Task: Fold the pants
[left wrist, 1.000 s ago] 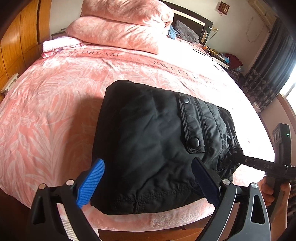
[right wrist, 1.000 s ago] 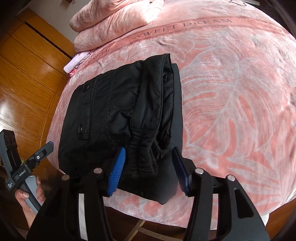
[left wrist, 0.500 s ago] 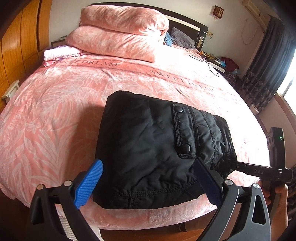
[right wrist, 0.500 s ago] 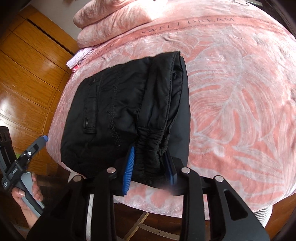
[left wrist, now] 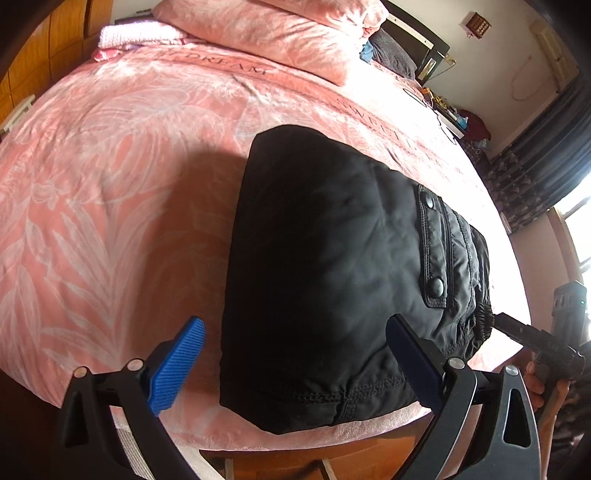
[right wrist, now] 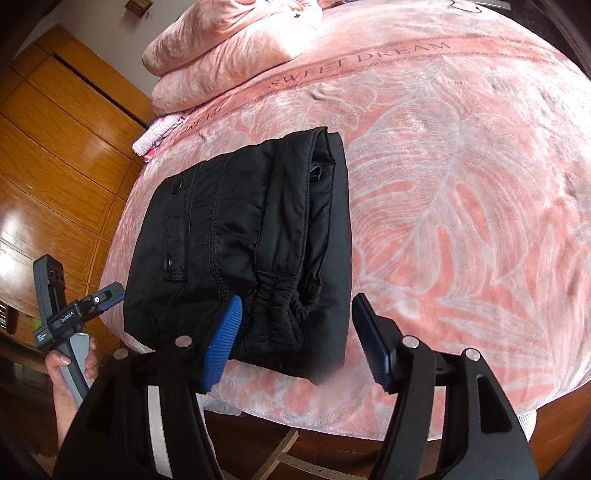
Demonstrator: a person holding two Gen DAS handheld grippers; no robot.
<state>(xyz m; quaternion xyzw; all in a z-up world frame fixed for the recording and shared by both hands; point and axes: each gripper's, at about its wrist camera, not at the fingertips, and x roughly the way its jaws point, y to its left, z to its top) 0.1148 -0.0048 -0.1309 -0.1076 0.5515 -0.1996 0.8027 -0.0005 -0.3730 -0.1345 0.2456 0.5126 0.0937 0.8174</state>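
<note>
The black pants [left wrist: 332,266] lie folded in a compact bundle on the pink bed, near its front edge. In the right wrist view the bundle [right wrist: 240,236] shows its elastic waistband end toward me. My left gripper [left wrist: 295,354] is open, its blue pads either side of the bundle's near corner, not gripping. My right gripper [right wrist: 295,332] is open, just in front of the waistband end, holding nothing. The right gripper also shows at the right edge of the left wrist view [left wrist: 532,334], and the left gripper at the left of the right wrist view [right wrist: 107,297].
The pink leaf-print bedspread [left wrist: 110,184] covers the bed. Pink pillows [left wrist: 280,33] and a folded pink-white cloth [left wrist: 136,35] lie at the head. Wooden wardrobe panels [right wrist: 55,166] stand to the left. A cluttered nightstand [left wrist: 458,118] and dark curtains [left wrist: 546,155] are at the far right.
My right gripper was closed on the waistband end half a second ago and has opened and let go. The left gripper has moved closer to the bundle, still open.
</note>
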